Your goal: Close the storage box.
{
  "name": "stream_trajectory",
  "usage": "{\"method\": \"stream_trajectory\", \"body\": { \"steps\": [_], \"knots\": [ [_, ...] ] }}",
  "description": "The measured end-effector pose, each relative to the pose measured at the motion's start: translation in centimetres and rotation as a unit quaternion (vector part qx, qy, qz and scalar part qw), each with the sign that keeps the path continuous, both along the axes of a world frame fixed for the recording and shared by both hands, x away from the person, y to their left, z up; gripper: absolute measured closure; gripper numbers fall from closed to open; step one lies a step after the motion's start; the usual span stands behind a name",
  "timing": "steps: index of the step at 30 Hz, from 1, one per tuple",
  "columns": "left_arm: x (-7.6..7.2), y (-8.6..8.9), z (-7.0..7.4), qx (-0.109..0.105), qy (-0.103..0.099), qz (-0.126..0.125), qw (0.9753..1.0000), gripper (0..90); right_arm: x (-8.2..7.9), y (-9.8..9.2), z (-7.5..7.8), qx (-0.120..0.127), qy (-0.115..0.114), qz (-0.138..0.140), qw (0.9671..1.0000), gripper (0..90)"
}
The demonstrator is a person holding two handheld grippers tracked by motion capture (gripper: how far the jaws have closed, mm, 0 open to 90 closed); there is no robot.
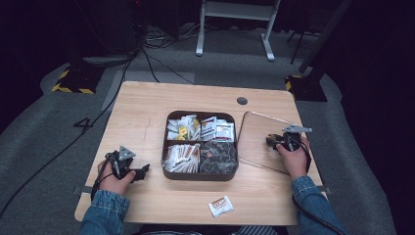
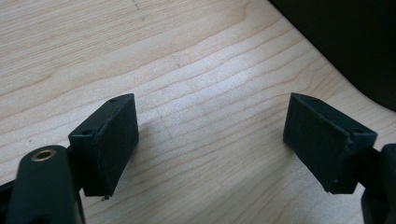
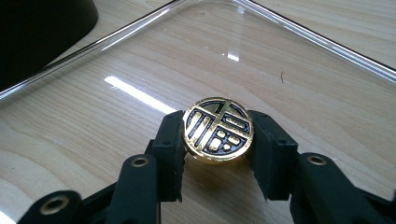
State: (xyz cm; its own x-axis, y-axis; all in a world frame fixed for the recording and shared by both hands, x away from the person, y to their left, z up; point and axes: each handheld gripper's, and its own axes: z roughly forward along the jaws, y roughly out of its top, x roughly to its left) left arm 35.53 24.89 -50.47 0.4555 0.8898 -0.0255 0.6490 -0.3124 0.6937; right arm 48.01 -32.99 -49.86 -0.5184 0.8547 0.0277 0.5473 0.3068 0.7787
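At nine o'clock my left claw point(image 2: 210, 135) is wide open over the bare wooden tabletop point(image 1: 142, 107). The dark box of packets point(image 1: 200, 145) sits in the middle. At three o'clock my right claw point(image 3: 218, 140) pinches the round gold knob point(image 3: 218, 129) of the clear flat lid point(image 3: 299, 84). I think it is stiff, slippery and easy to crack. I cannot see under the knob.

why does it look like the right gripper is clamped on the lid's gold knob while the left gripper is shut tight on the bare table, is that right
Not quite. The left gripper is open: the left gripper view shows its jaws standing wide apart over the bare wooden table, holding nothing. The rest stands: the right gripper is clamped on the gold knob of the clear lid.
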Motion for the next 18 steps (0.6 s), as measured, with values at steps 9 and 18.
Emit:
{"method": "stream_trajectory", "body": {
  "steps": [9, 18],
  "knots": [
    [0.0, 0.0, 0.0, 0.0, 0.0, 0.0, 1.0, 18.4, -1.1, -1.3, 1.8, 0.016, -0.006, -0.002, 0.9998, 58.7],
    [0.0, -0.1, 0.0, 0.001, 0.0, -0.002, 1.0, 18.4, -2.1, -2.3, 3.8, 0.036, -0.013, -0.007, 0.9993, 58.7]
  ]
}}
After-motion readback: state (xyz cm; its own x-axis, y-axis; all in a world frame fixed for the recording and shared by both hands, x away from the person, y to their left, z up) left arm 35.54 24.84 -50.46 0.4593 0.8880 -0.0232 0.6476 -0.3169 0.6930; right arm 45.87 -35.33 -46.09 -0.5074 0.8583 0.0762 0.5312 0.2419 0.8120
